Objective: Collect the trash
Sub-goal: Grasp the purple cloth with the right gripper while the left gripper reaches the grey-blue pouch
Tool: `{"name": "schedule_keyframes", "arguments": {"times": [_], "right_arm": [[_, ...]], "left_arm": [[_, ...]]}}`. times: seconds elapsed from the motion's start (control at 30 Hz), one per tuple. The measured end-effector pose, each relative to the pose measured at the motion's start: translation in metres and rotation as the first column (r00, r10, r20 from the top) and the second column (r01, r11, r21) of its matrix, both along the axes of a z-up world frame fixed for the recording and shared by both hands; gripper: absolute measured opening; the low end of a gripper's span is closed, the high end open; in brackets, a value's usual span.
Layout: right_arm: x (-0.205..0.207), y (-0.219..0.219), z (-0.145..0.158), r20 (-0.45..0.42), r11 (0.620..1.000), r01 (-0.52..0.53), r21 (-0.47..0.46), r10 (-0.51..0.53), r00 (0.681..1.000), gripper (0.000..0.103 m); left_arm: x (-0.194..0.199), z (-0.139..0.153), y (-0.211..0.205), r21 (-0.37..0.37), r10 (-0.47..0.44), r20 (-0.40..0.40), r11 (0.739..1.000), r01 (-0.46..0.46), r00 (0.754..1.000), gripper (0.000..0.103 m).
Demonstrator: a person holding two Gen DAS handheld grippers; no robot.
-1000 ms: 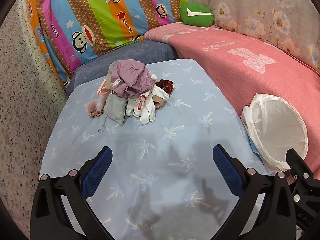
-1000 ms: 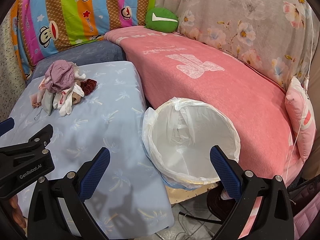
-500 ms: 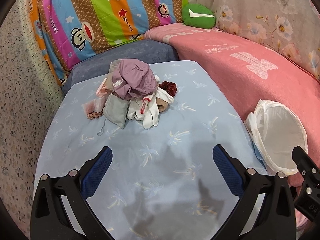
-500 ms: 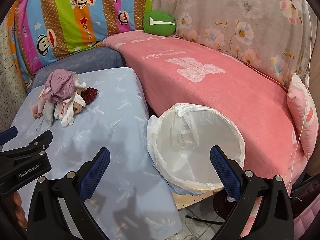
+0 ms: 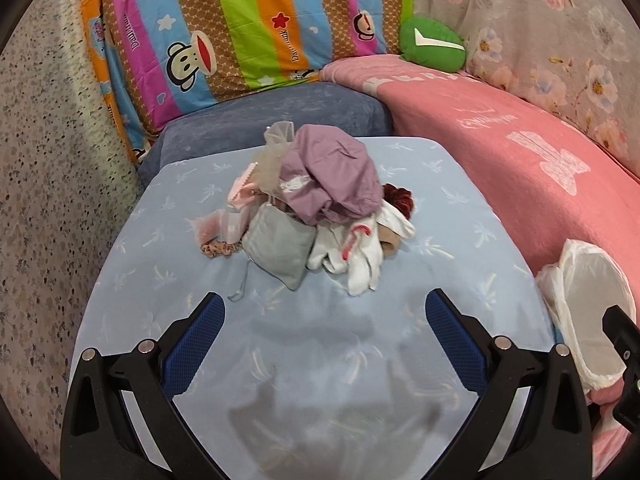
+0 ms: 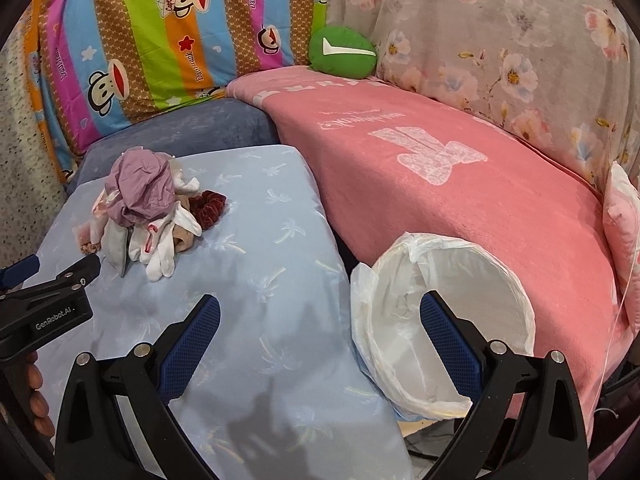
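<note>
**Both claws spread wide above the blue cushion, trash pile untouched**

The left claw (image 5: 322, 334) hangs over the pale blue cushion (image 5: 440, 248) with its blue-padded fingers (image 5: 194, 342) spread wide apart and nothing between them. Ahead of it, near the cushion's far end, lies the trash pile (image 5: 316, 216): a crumpled purple cloth (image 5: 332, 176) on top, a grey pouch (image 5: 278, 242) and white gloves (image 5: 362, 250) at the near side, a dark red scrunchie (image 5: 400, 198) on the right edge, and pinkish scraps (image 5: 224, 222) on the left. The pile is well apart from the fingers.

The right claw (image 6: 320, 338) is also released, fingers wide, holding nothing. It hovers over the gap between the blue cushion and the trash bin (image 6: 492, 280), which is lined with a white plastic bag and lies tilted against the pink blanket (image 6: 460, 184), just beside the cushion's right edge; its mouth faces the camera. The right finger overlaps the bin's opening in that view. A green pillow (image 6: 342, 54) sits at the back.
</note>
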State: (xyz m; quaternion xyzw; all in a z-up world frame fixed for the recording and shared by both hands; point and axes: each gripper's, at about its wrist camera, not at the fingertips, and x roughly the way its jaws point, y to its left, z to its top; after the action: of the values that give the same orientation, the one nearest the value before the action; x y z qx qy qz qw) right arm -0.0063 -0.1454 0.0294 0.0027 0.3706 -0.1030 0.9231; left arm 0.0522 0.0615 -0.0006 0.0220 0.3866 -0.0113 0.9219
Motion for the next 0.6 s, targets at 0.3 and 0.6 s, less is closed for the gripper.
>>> {"name": "schedule_keyframes", "arguments": {"times": [0.3,0.6], "right_arm": [[0.061,0.046,0.001,0.023,0.994,-0.100,0.048,0.099,0.995,0.096],[0.136,0.101,-0.008,0.026,0.974,-0.191,0.118,0.189,0.982,0.096]], "left_arm": [[0.041,-0.005,0.045,-0.036,0.067,-0.013,0.997,-0.068,0.998,0.096],[0.079,-0.010,0.088,-0.058,0.128,-0.025,0.990,-0.129,0.991,0.096]]}}
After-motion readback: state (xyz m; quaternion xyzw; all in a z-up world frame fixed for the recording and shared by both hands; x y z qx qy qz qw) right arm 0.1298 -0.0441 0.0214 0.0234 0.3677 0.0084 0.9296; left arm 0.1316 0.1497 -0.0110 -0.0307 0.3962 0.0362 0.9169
